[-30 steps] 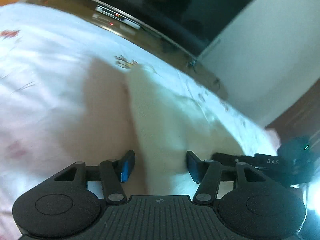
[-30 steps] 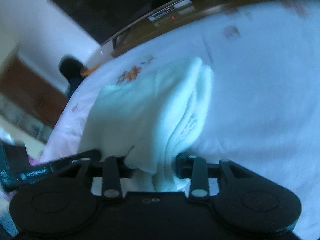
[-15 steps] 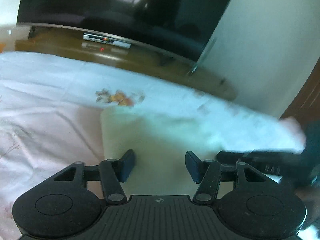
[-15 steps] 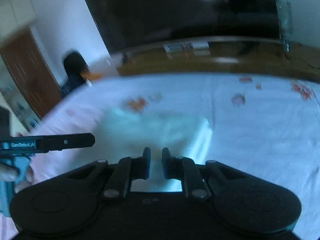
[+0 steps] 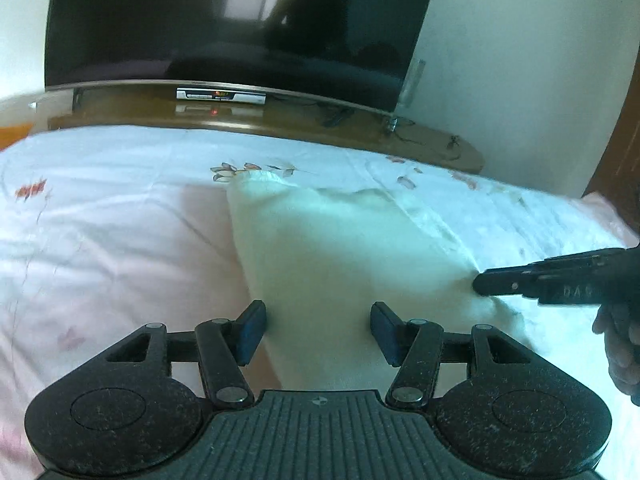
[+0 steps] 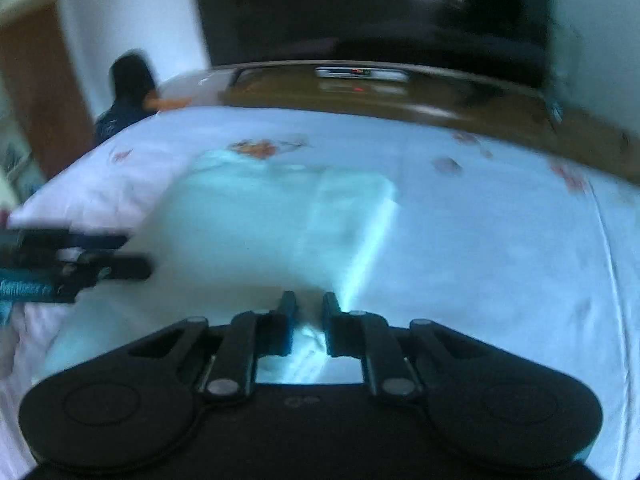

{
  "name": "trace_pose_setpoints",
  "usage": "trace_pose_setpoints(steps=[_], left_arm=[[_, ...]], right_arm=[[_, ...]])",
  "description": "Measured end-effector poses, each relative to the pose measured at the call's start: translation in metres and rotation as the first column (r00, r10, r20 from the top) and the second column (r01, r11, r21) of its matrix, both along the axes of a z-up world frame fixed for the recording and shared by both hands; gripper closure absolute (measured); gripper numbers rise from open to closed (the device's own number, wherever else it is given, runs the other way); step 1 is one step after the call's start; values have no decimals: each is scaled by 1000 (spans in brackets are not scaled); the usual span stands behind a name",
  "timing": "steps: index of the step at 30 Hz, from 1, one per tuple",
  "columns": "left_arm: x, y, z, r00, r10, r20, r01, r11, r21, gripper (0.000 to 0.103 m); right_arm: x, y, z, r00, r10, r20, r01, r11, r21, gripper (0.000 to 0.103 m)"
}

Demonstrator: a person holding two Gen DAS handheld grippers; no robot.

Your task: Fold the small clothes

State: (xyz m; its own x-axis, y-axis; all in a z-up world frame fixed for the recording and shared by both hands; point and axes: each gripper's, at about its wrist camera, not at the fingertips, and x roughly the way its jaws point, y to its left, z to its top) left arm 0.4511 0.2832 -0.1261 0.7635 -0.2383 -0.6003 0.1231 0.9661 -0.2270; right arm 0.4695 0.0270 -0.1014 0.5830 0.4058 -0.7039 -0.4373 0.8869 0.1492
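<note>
A folded white garment lies on the pink and white floral bedsheet. My left gripper is open, its jaws wide apart over the garment's near edge. My right gripper has its jaws close together with white cloth between them at the near edge of the garment. The right gripper also shows in the left wrist view, touching the garment's right side. The left gripper shows in the right wrist view at the garment's left side.
A large dark television stands on a wooden cabinet beyond the bed's far edge, with a set-top box under it. A white wall and brown door lie at the sides.
The garment was laid down flat on the bed. The right jaws went from wide open around a thick fold to nearly closed on the near edge. The left gripper levelled and stayed open.
</note>
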Motion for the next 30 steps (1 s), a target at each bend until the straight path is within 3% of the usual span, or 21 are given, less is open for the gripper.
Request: trace_pose_setpoints(steps=[4, 7, 8, 11, 14, 15, 16, 21, 24, 25, 27, 29, 30], left_arm=[[-40, 1, 4, 1000, 14, -4, -14, 999, -35, 46], [-71, -1, 2, 998, 58, -2, -58, 997, -58, 46], [-80, -1, -1, 998, 68, -8, -69, 994, -80, 46], [-90, -5, -10, 997, 74, -26, -76, 995, -70, 46], [-91, -10, -21, 994, 91, -66, -94, 995, -42, 46], [-91, -11, -22, 993, 98, -71, -101, 994, -44, 46], [-92, -13, -21, 993, 98, -68, -101, 994, -43, 46], [-99, -25, -22, 994, 96, -61, -93, 994, 49, 42], [-115, -30, -5, 984, 159, -78, -152, 984, 90, 34], [-127, -33, 4, 985, 159, -65, -153, 984, 93, 29], [-160, -45, 28, 983, 181, -1, -180, 978, 104, 0], [-195, -62, 53, 978, 195, 68, -203, 970, 131, 0], [-209, -71, 63, 978, 196, 74, -205, 968, 147, 0]], right_arm=[[-37, -6, 29, 998, 44, 38, -46, 997, 60, 82], [-77, -4, 35, 994, 96, 57, -97, 995, 16, 76], [-85, -3, 33, 995, 93, 41, -92, 996, -9, 75], [-97, -13, 23, 998, 55, -25, -54, 998, 39, 70], [-94, -12, 12, 996, 46, -78, -41, 996, 74, 80], [-92, -8, 6, 995, 38, -89, -34, 998, 47, 93], [-92, -8, 3, 995, 38, -88, -35, 999, 38, 97], [-94, -20, -10, 997, 6, -77, -3, 999, 36, 96], [-100, -17, 0, 999, -36, -27, 36, 999, -9, 84], [-108, -19, 8, 999, -32, -27, 33, 999, 5, 85], [-132, -27, 24, 1000, 5, -11, -4, 998, 61, 75], [-163, -35, 44, 999, -7, 46, 6, 999, 32, 49], [-179, -39, 55, 997, -29, 76, 27, 999, 29, 19]])
